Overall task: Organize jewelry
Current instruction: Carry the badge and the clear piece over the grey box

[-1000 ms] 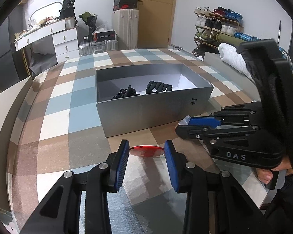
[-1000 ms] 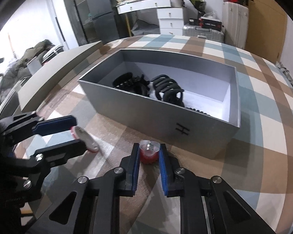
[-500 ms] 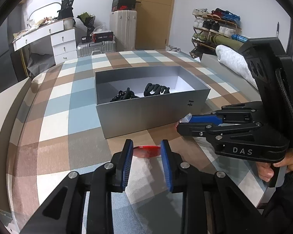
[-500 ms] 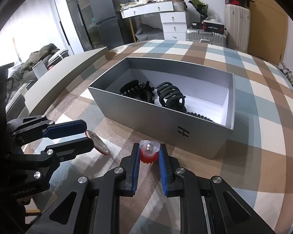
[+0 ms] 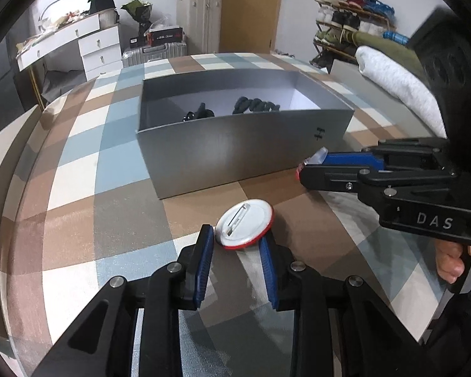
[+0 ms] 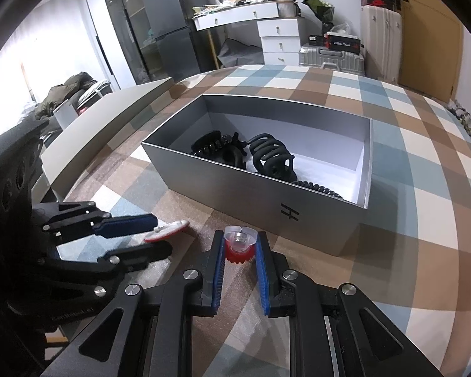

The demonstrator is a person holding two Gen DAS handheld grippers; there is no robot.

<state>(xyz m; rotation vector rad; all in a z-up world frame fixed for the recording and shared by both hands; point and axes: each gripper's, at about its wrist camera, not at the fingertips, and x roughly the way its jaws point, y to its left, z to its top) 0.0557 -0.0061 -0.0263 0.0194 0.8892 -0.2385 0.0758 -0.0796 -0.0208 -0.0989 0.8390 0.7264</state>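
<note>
Badge (image 5: 244, 223) pinched by left hand-held gripper (image 5: 237, 245), red clip (image 6: 239, 245) by right hand-held gripper (image 6: 239, 253), near box (image 6: 235, 188) front wall.

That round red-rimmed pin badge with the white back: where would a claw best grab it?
By its rim, on opposite edges, coming in level from the front. The round red-rimmed pin badge is a thin, tilted disc, and the left claw already holds it that way.

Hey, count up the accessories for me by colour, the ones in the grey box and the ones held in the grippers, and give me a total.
Black, in the box: 3, namely a claw clip, a second clip and a coil tie.
Red and white, in the grippers: 2, namely a badge and a small clip.
Total: 5
</note>
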